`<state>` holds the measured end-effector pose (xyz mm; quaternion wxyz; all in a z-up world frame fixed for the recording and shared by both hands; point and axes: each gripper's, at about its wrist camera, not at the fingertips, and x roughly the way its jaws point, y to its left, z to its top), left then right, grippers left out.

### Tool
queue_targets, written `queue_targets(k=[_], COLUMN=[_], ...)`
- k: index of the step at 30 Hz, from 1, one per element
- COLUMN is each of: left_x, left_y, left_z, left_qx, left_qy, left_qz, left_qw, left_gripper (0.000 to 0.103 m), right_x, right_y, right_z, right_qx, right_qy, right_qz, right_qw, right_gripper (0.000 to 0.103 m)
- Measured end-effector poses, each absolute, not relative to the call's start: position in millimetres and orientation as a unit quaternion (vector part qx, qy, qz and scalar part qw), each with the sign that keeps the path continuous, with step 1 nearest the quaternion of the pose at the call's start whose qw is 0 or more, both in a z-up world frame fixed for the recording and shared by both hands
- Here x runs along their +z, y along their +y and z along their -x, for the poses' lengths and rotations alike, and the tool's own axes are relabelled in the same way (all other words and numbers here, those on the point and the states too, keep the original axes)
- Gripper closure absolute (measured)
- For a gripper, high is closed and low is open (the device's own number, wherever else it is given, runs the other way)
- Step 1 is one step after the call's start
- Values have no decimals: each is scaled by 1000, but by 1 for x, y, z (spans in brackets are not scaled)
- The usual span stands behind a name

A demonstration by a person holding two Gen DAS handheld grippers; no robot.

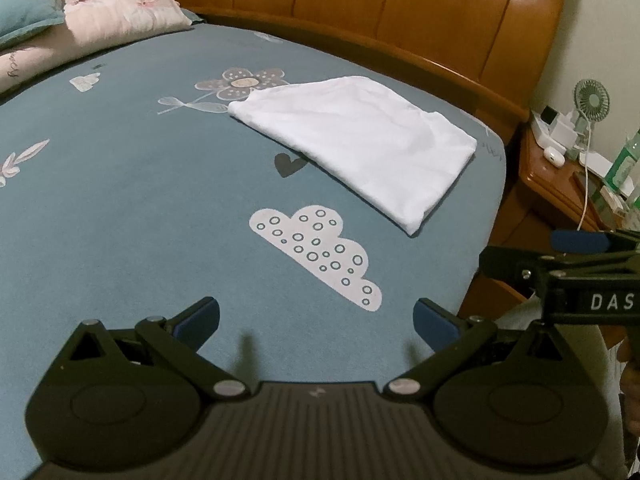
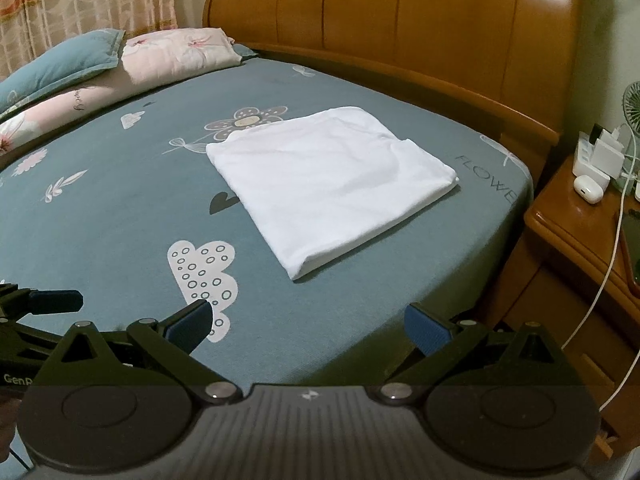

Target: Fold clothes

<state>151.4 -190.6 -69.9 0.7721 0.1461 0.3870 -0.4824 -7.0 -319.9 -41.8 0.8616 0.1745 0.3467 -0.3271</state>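
The folded white garment (image 2: 328, 184) lay on the bed (image 2: 120, 220) at 12 o'clock from both wide, empty grippers (image 1: 316, 322) (image 2: 308, 326). Only the right view showed the sheet's "FLOWE" lettering (image 2: 490, 180).

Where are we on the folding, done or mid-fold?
Looks done: the white garment lies on the bed as a flat rectangle, layered edges showing at its near corner. Nothing in hand: the left gripper and right gripper are both open, empty and pulled back from it. No other clothes are in view, so nothing visibly left.
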Motion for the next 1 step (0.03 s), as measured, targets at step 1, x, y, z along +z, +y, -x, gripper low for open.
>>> queue_targets(k=[1], left_x=[-70], left_y=[-191], left_z=[-151], left_qx=[-482], left_qy=[386], left_qz=[-146], left_qw=[773], left_gripper=[1], right_x=[-42], right_y=[-320], right_z=[7], right_qx=[-328], right_qy=[346], right_qz=[-174], right_qw=[862], right_gripper=[0])
